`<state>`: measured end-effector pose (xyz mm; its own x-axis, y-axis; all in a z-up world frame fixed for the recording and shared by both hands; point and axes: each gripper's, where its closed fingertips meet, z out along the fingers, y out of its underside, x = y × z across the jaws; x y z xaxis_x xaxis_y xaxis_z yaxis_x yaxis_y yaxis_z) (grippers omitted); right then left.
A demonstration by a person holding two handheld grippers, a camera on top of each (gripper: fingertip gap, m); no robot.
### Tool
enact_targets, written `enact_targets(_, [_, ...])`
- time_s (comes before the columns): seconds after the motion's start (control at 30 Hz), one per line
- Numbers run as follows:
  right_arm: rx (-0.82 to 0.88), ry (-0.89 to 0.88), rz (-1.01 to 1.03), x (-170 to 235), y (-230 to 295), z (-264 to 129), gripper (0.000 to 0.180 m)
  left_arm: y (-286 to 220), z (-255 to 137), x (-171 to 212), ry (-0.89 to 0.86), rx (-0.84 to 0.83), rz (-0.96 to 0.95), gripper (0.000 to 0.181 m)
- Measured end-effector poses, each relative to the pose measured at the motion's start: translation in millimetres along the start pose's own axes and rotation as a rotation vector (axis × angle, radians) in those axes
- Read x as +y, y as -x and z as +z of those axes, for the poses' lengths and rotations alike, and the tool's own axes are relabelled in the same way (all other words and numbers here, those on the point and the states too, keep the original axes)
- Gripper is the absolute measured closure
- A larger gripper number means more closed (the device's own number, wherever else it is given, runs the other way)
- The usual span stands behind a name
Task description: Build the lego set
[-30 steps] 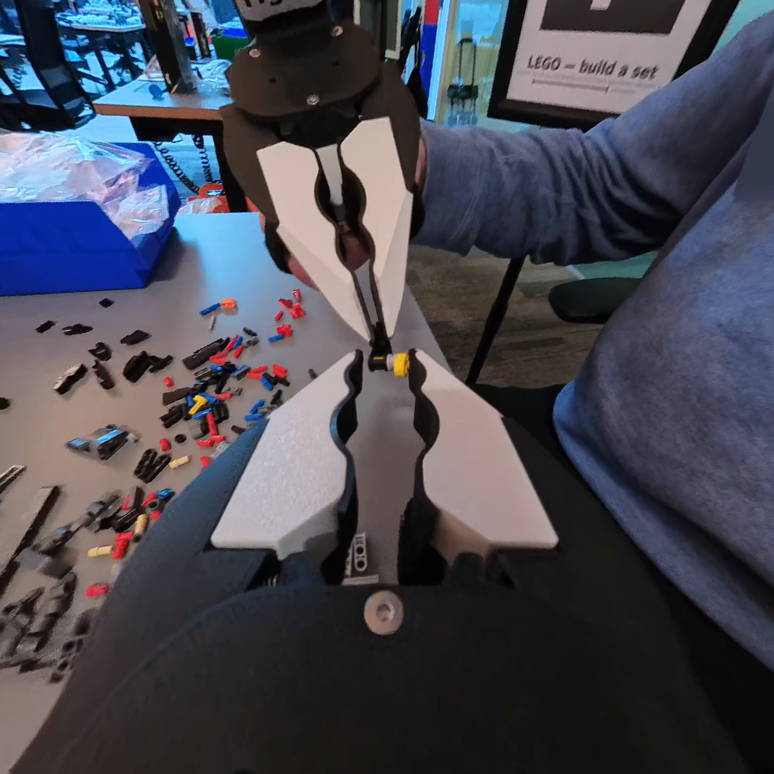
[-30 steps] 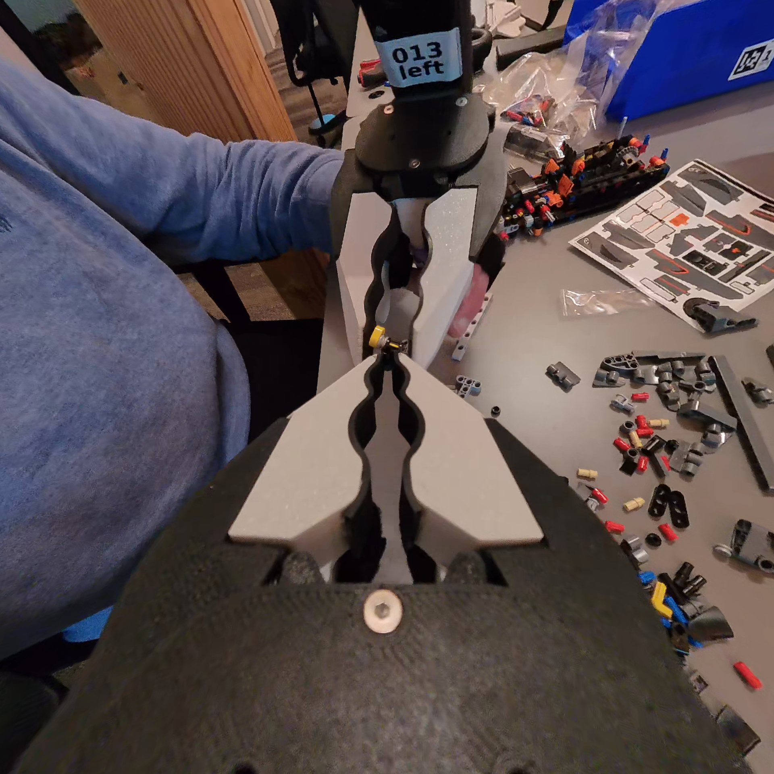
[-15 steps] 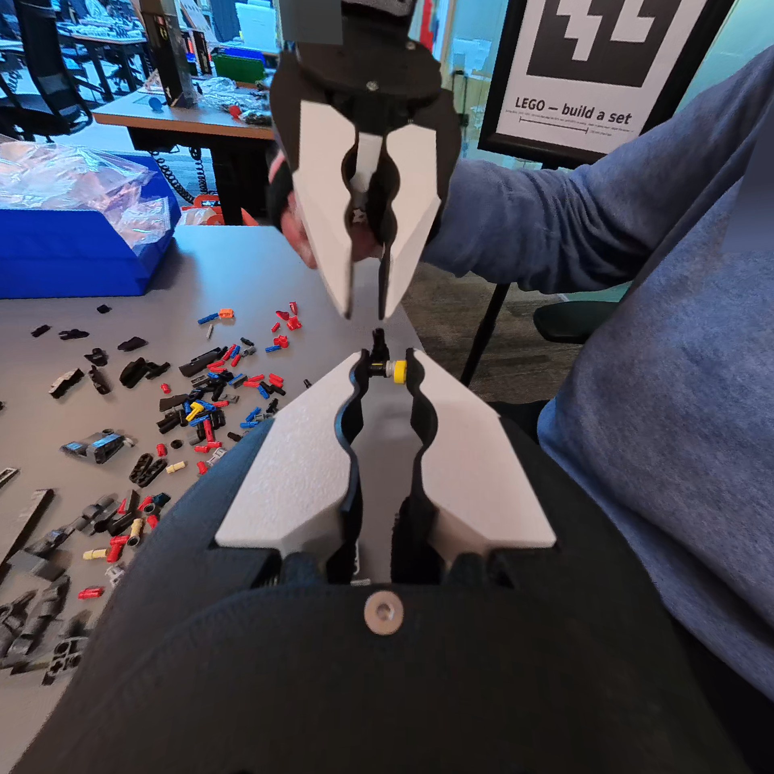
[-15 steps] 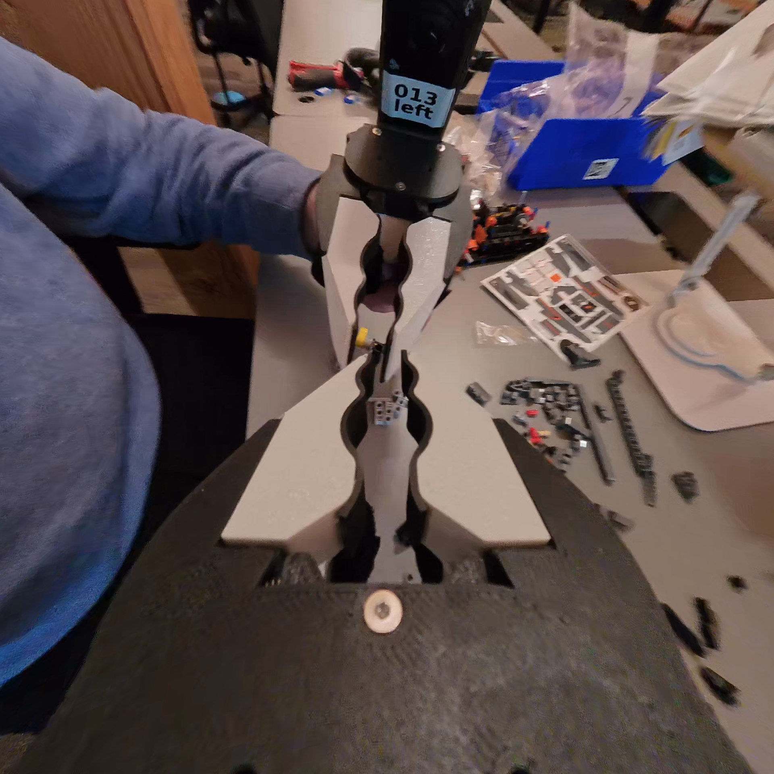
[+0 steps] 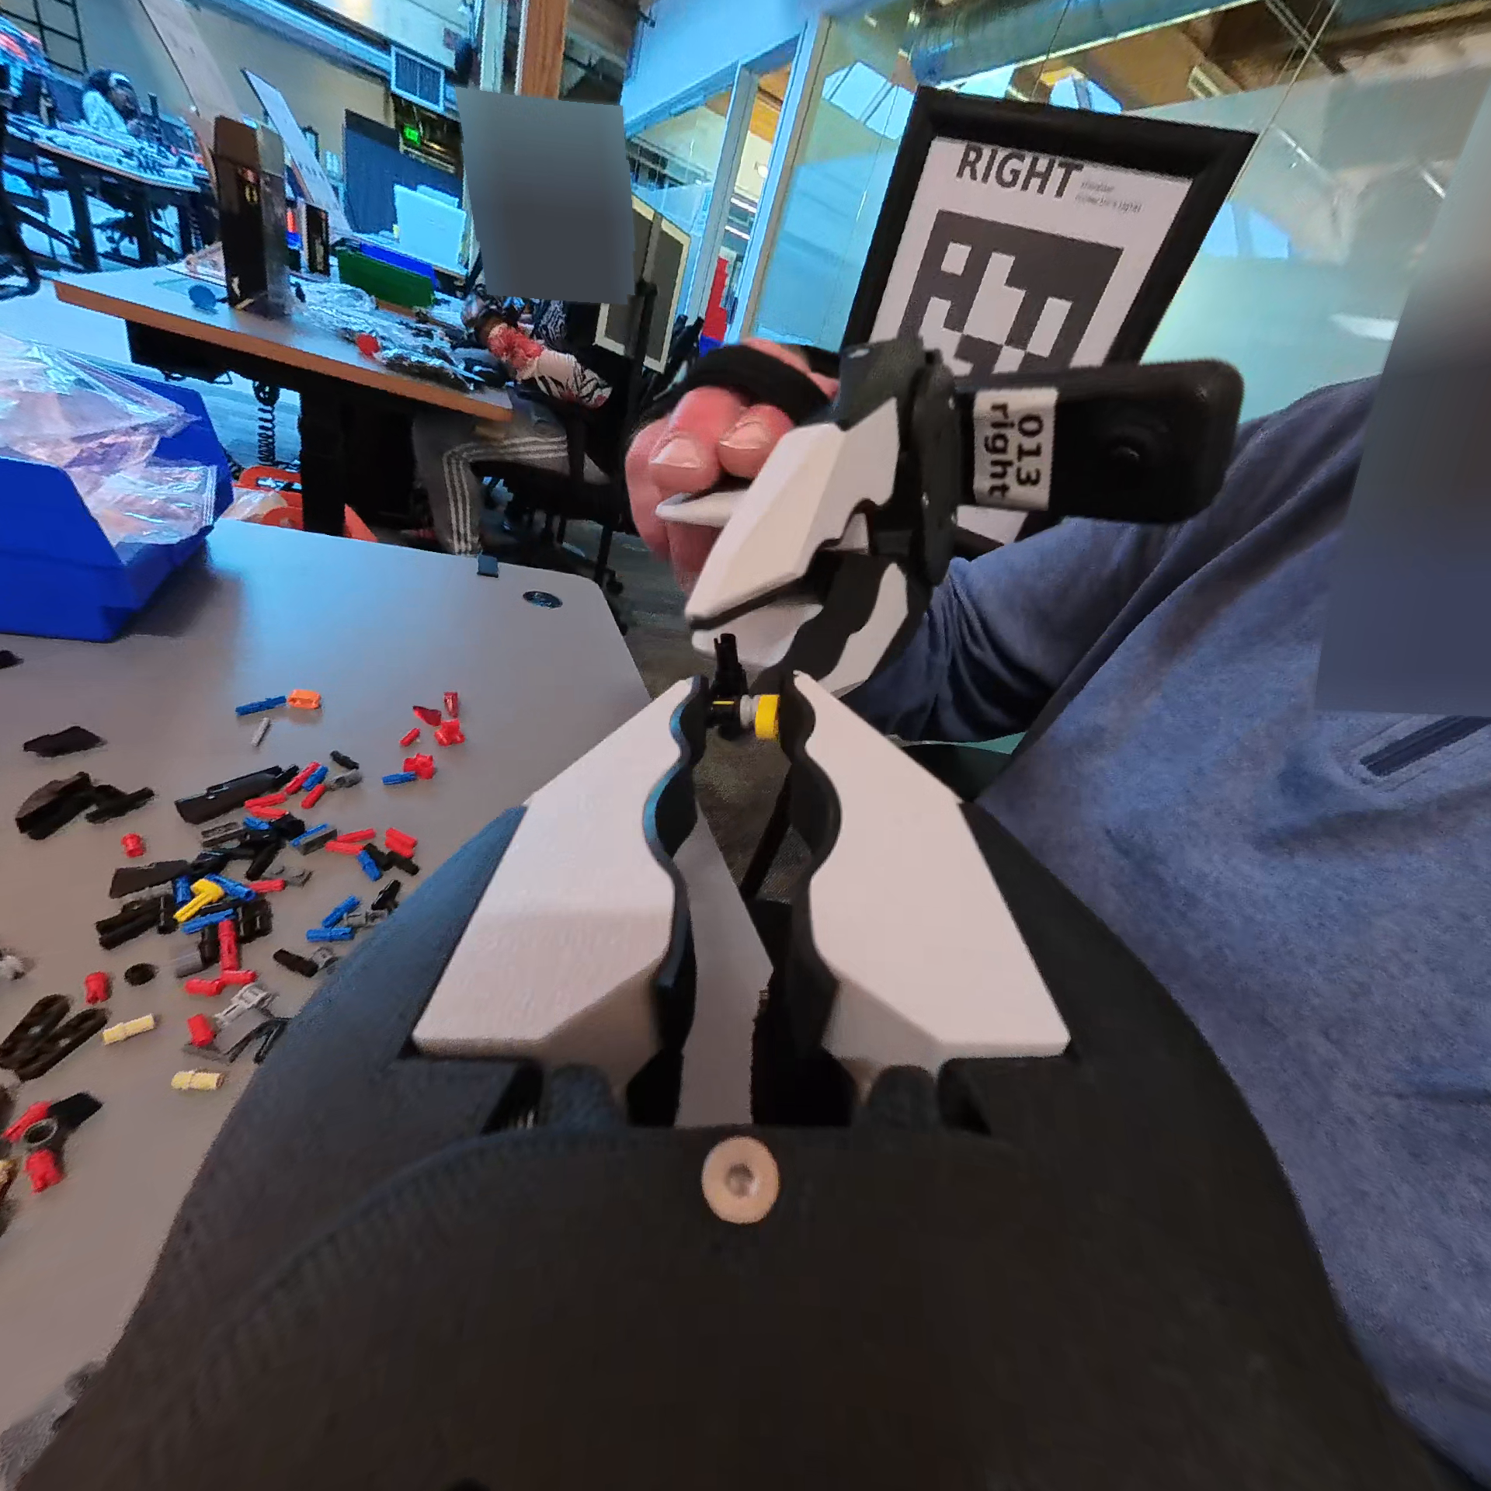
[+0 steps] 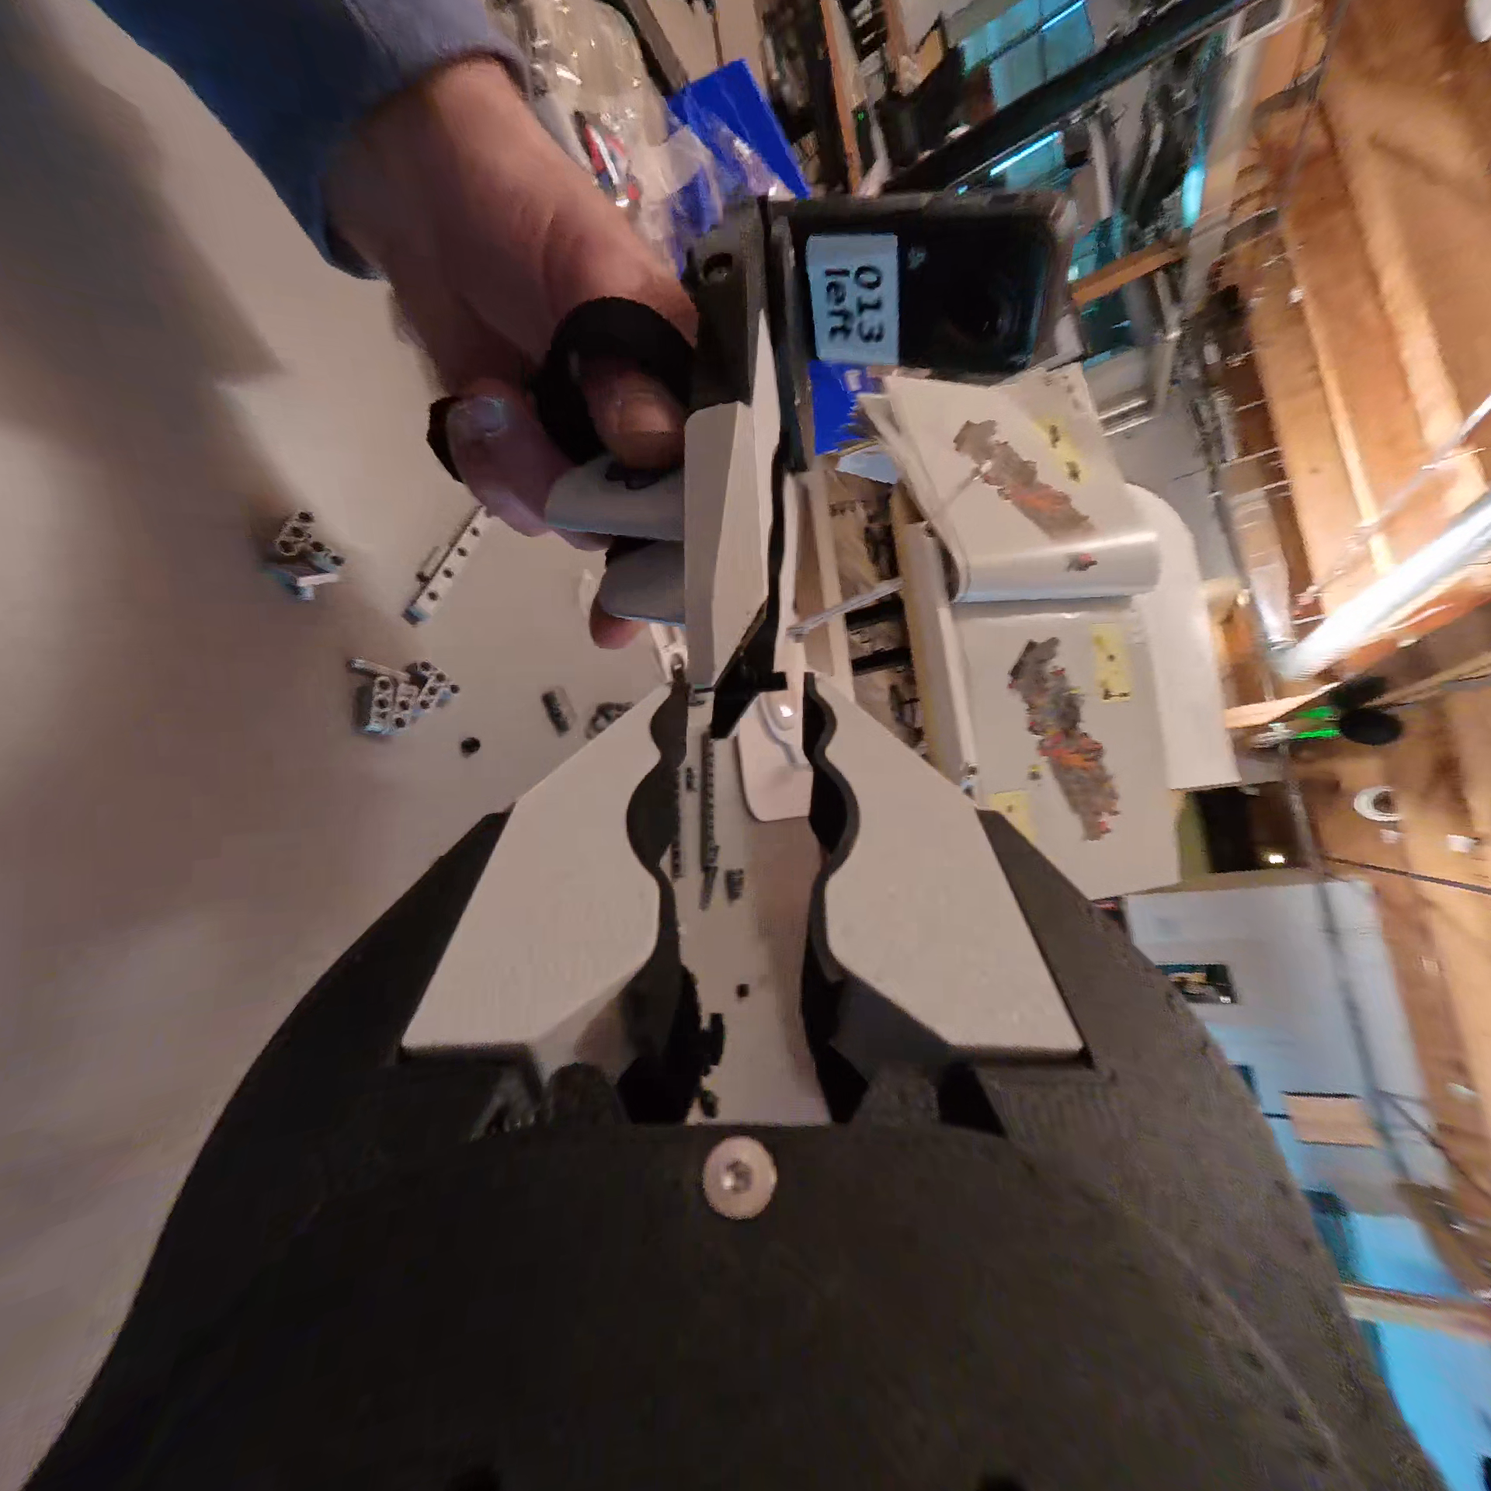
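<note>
My left gripper [image 5: 746, 702] is shut on a small lego piece [image 5: 738, 712], a black connector with a grey and yellow bush and a black pin sticking up. It holds the piece in the air off the table's right edge. My right gripper [image 5: 726, 633] is rolled on its side, with its tips just above the pin. In the right wrist view the right gripper [image 6: 738, 690] is open and empty. The left gripper [image 6: 714, 670] shows edge-on between its tips there, and the piece is barely visible.
Loose red, blue and black lego parts [image 5: 242, 871] lie on the grey table [image 5: 403, 629] to the left. A blue bin [image 5: 81, 565] with plastic bags stands at the back left. An open instruction booklet [image 6: 1016, 484] and grey beams [image 6: 395, 686] lie beyond. The grippers are tip to tip, or close to it.
My right gripper let go of the piece, pulled back and opened, then rolled onto its side and came close again. My left gripper kept hold of the piece and tilted upward.
</note>
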<state>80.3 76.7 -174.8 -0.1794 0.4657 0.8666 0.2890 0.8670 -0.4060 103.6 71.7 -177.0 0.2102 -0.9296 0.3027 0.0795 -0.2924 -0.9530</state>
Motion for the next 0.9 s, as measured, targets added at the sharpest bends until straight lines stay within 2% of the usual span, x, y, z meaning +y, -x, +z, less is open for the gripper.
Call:
enact_targets(0.23, [0.019, 0.04, -0.068, -5, -3, -2, 0.165, -5, 0, -5, -0.021, 0.022, -0.016, 0.165])
enact_targets(0.4, [-0.016, 0.059, -0.032, -5, -1, -4, 0.168, -7, 2, -5, -0.021, 0.03, -0.017, 0.166])
enact_targets(0.53, [0.013, 0.027, 0.011, -6, -9, -1, 0.165, -4, -1, -12, -0.039, -0.002, 0.006, 0.165])
enact_targets(0.57, [0.018, 0.042, 0.034, -4, -11, 0, 0.154, -3, -2, -13, -0.036, -0.025, 0.028, 0.165])
enact_targets(0.6, [0.023, 0.059, 0.056, -1, -13, 0, 0.139, 0, -3, -15, -0.042, -0.055, 0.047, 0.165])
enact_targets(0.7, [0.011, 0.078, 0.17, 8, -16, 0, 0.148, 10, -10, -24, -0.054, -0.208, 0.138, 0.165])
enact_targets(0.77, [-0.009, 0.038, 0.366, 9, -23, -1, 0.159, 18, -17, -28, -0.022, -0.356, 0.253, 0.165])
enact_targets(0.9, [-0.115, -0.102, 0.759, 2, -35, 1, 0.157, 32, -35, -33, 0.148, -0.699, 0.572, 0.165])
